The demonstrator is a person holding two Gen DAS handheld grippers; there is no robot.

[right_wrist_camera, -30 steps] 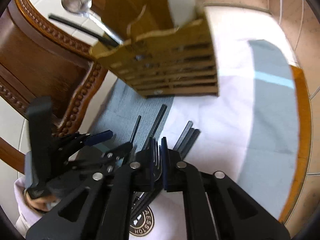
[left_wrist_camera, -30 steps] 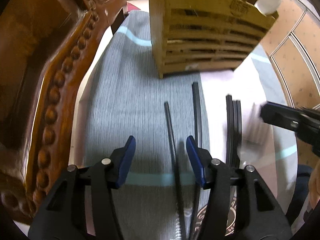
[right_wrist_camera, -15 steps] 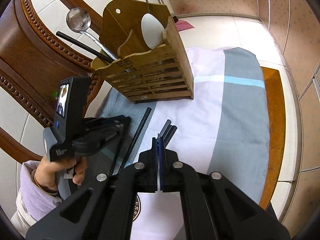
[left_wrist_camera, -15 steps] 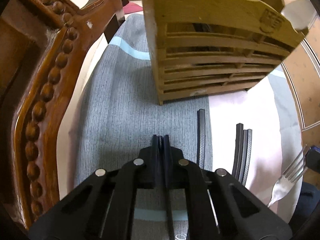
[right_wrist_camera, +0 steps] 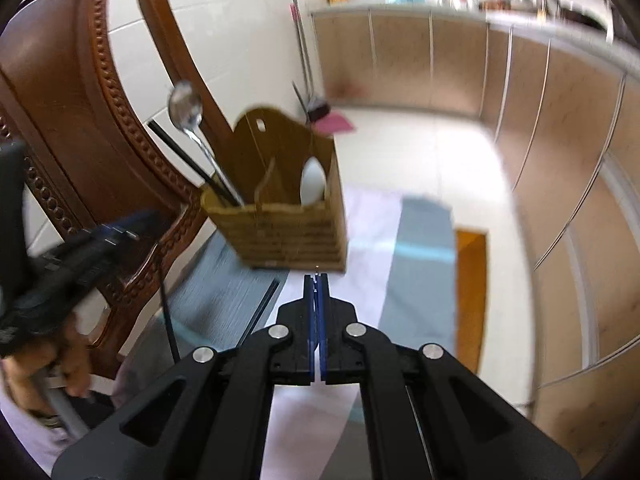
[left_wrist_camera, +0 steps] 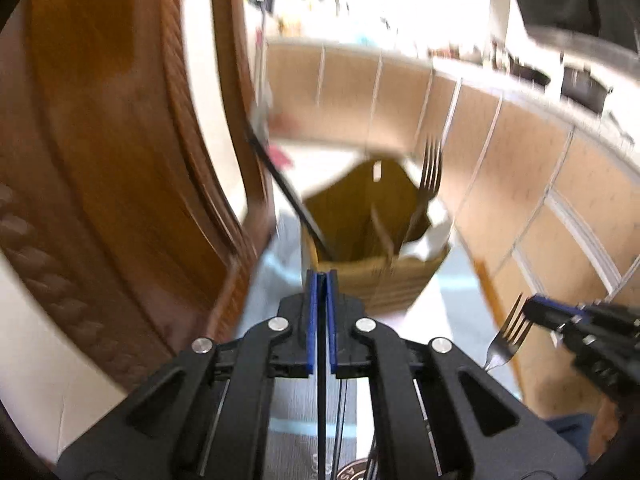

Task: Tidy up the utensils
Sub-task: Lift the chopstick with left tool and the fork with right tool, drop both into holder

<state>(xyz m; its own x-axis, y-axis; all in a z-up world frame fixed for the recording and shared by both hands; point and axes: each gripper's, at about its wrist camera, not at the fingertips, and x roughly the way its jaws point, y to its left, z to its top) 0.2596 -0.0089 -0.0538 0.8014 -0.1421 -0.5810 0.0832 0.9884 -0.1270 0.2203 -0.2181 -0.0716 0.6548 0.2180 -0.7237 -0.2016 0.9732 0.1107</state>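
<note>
Blue fingers (left_wrist_camera: 311,320) of the left gripper (left_wrist_camera: 321,276) are pinched together on a thin black chopstick (left_wrist_camera: 321,400), which runs down between the pads toward the bottom of the left wrist view. Right gripper (right_wrist_camera: 316,278) is also squeezed closed, on a fork (left_wrist_camera: 507,334): from the left wrist view the tines and neck stick out of its tip at lower right; in its own view only a sliver shows at the pad tips.

Wooden utensil holder (right_wrist_camera: 288,224) stands on a grey and white cloth (right_wrist_camera: 420,248), ahead of both grippers. In its left compartment lean a metal spoon (right_wrist_camera: 186,106) and a black chopstick (right_wrist_camera: 180,152); a white spoon (right_wrist_camera: 312,180) sits in the right compartment. Left view is blurred, but a second fork (left_wrist_camera: 428,176) seems to stand in the holder too. More dark chopsticks (right_wrist_camera: 264,304) lie flat on the cloth just in front of the holder. Carved wooden chair (right_wrist_camera: 80,92) is at left, beside the cloth. Person's hand (right_wrist_camera: 60,356) holds the left gripper's handle.
</note>
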